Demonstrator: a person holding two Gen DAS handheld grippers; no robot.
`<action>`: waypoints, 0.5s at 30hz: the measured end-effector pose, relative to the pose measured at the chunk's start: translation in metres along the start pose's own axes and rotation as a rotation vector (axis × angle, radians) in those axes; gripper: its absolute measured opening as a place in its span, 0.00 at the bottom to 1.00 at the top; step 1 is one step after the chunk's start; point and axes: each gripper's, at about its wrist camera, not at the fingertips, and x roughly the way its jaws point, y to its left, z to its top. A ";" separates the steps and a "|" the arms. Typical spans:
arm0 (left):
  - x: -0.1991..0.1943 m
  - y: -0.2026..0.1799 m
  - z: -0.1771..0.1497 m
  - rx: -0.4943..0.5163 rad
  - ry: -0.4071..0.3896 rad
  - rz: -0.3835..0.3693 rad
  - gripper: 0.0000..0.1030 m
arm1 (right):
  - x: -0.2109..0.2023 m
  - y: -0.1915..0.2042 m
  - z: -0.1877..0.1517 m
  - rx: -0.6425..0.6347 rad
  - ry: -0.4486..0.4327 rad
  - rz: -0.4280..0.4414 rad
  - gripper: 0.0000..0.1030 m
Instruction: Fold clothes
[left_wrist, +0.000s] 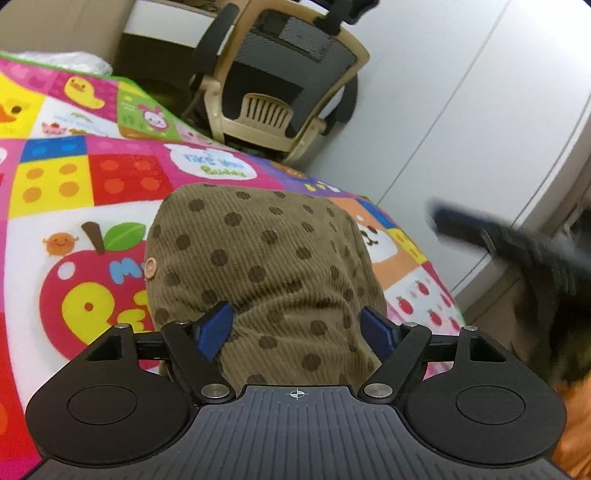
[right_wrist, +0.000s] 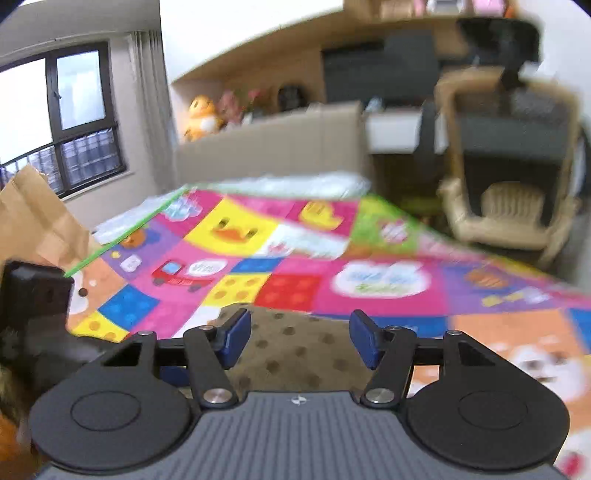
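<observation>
Both tools spread over the dotted garment, nothing pinched

The brown corduroy garment (left_wrist: 266, 266) lies bunched on the colourful play mat (left_wrist: 74, 192), its long axis running up the middle of the left wrist frame, straight ahead of the left tool (left_wrist: 297, 328), whose blue pads stand apart either side of the cloth; this hand looks nearer. The right tool (right_wrist: 299, 339) is spread too, empty, above the garment's near edge at lower centre. Only the right view shows the window (right_wrist: 59, 122); only the left shows the garment's button (left_wrist: 150, 267).

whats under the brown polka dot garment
The brown dotted garment lies on the colourful play mat, whose apple picture shows beside its edge. The mat under the cloth, and anything between its folded layers, is covered and cannot be seen.
</observation>
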 end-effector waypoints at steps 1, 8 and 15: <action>-0.001 0.000 -0.001 0.008 0.000 0.001 0.79 | 0.024 0.000 -0.002 0.000 0.051 -0.022 0.57; -0.030 0.009 0.003 0.011 -0.008 -0.054 0.82 | 0.049 -0.006 -0.034 0.015 0.096 -0.070 0.58; -0.019 0.022 0.054 -0.080 -0.129 -0.102 0.80 | -0.014 0.018 -0.039 -0.097 0.020 -0.087 0.58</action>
